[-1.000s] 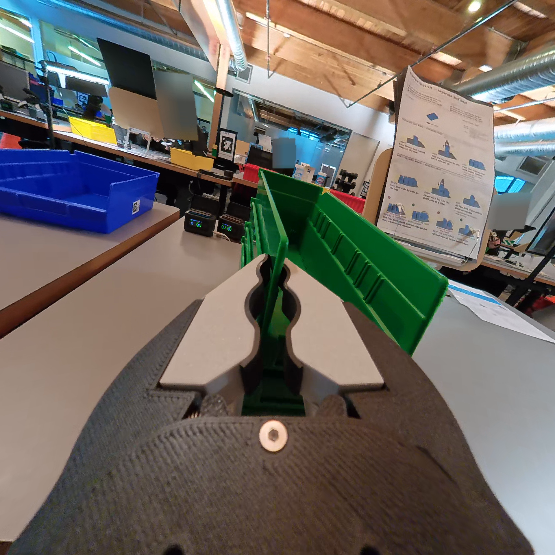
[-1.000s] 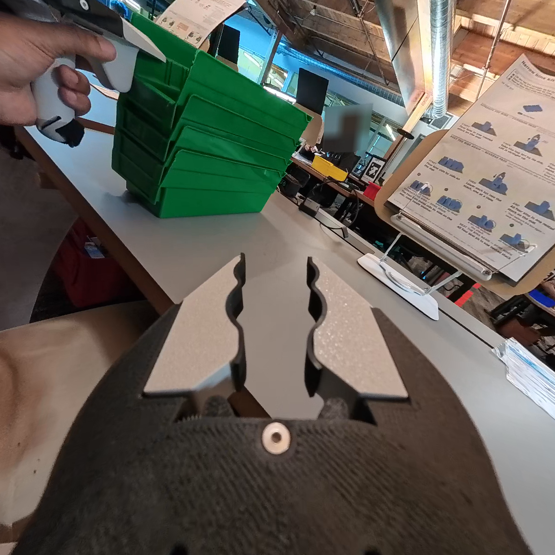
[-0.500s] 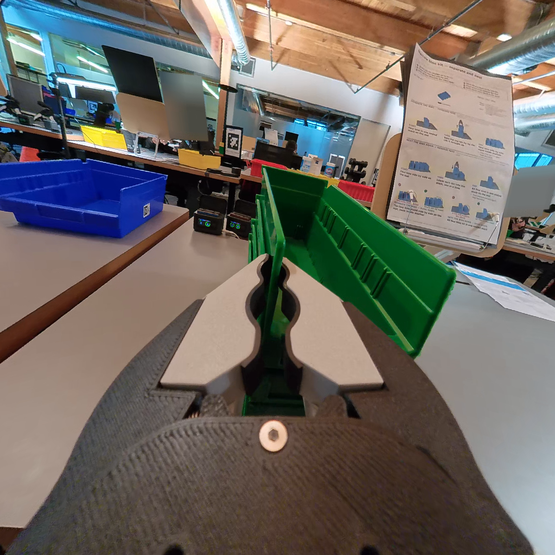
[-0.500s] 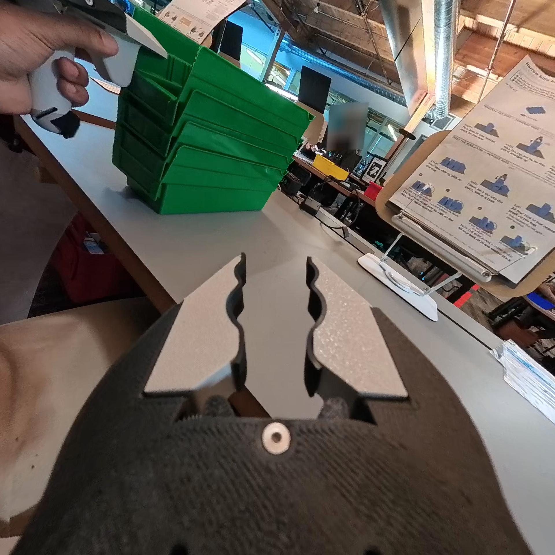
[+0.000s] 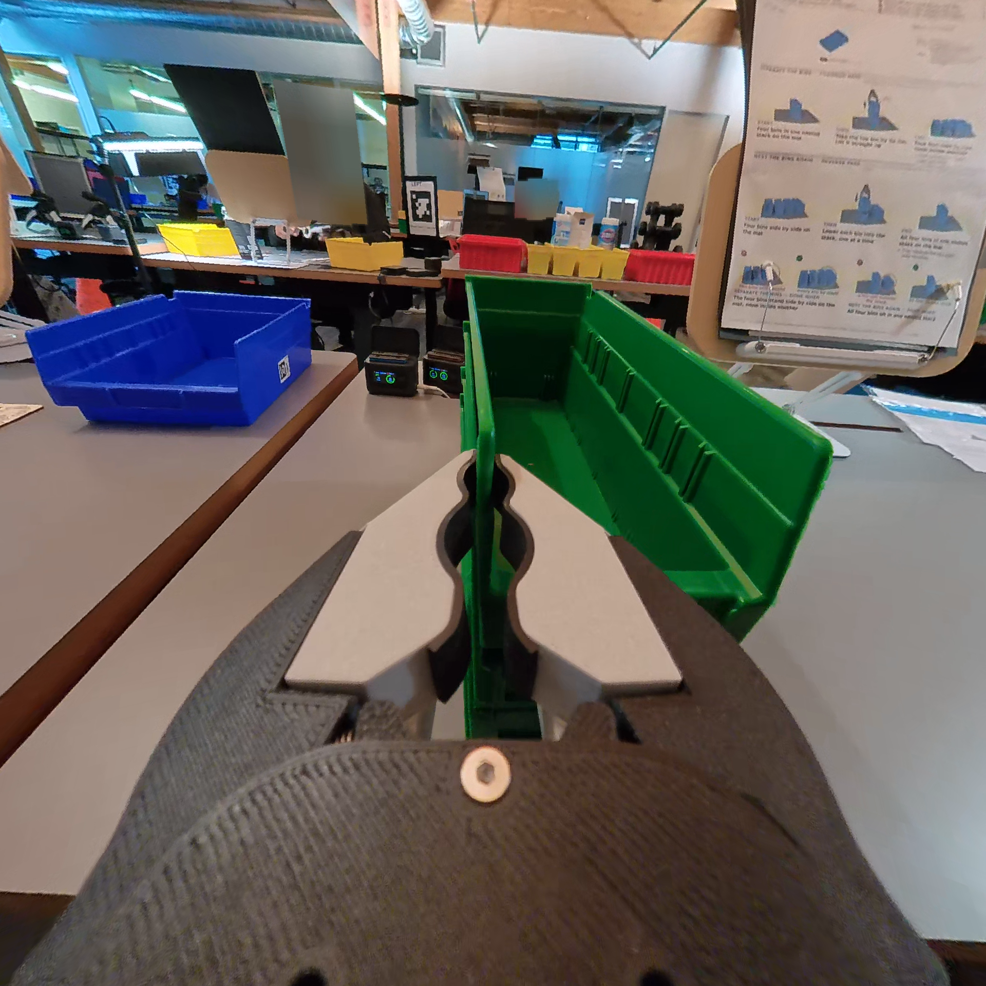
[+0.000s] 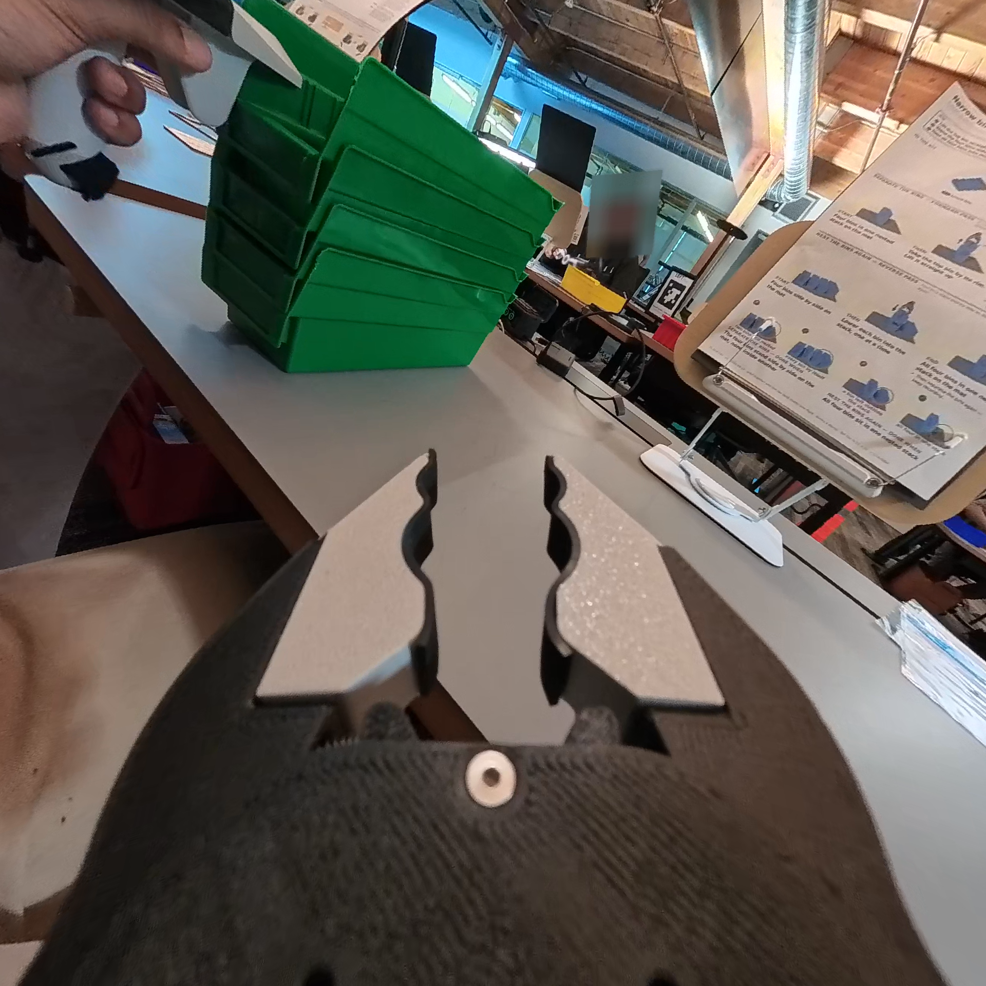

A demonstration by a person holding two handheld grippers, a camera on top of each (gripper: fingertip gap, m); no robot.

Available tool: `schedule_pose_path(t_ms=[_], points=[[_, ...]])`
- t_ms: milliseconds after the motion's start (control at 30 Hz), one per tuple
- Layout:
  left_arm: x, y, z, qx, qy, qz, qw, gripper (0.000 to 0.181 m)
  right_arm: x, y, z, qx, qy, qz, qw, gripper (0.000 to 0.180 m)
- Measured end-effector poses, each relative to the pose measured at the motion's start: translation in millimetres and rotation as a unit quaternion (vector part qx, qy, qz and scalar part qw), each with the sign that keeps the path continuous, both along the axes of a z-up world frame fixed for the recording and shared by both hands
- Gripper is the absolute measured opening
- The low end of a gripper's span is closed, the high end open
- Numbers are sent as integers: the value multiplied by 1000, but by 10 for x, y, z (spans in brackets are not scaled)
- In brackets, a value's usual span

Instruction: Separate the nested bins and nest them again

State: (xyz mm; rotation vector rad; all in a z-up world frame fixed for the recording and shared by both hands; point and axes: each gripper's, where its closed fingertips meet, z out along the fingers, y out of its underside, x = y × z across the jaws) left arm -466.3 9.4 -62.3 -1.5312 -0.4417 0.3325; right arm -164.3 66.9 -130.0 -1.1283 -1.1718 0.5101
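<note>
Several green bins sit nested in a stack (image 6: pixel 373 256) on the grey table (image 6: pixel 405 421). My left gripper (image 5: pixel 484 464) is shut on the left wall of the top green bin (image 5: pixel 629 427), which I look into lengthwise. In the right wrist view the left gripper (image 6: pixel 267 58), held by a hand (image 6: pixel 80 58), clamps that top bin's near end. My right gripper (image 6: pixel 486 469) is open and empty, low over the table near its front edge, well short of the stack.
A blue bin (image 5: pixel 176 357) sits on the neighbouring table at left. An instruction board on a stand (image 6: pixel 832 331) is at right, with papers (image 6: pixel 939 672) beyond. Two small black devices (image 5: pixel 392 371) lie behind the stack. Yellow and red bins line far benches.
The left gripper has tipped down and levelled with the top bin, so I now see into it more. The right gripper has edged slightly nearer the stack and stays open.
</note>
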Motion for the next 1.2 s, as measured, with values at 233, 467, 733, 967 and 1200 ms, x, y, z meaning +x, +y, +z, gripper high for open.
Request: schedule_pose_path(t_ms=[233,467,733,967,1200], points=[[-29,-2,-66,-38,-26,-11,999,0,-12,-14,-14,1,-4,3,1000,39],[-44,-6,-94,-39,-33,-14,999,0,-16,-22,-24,2,-6,4,1000,39],[-50,-26,-41,6,-15,-3,1000,43,-19,-22,-49,-4,-10,6,1000,39],[4,-139,307,83,-33,-31,995,69,-5,47,-71,-45,-4,4,999,39],[-225,-471,612,183,-128,-51,973,51,8,103,-106,-103,6,9,995,32]])
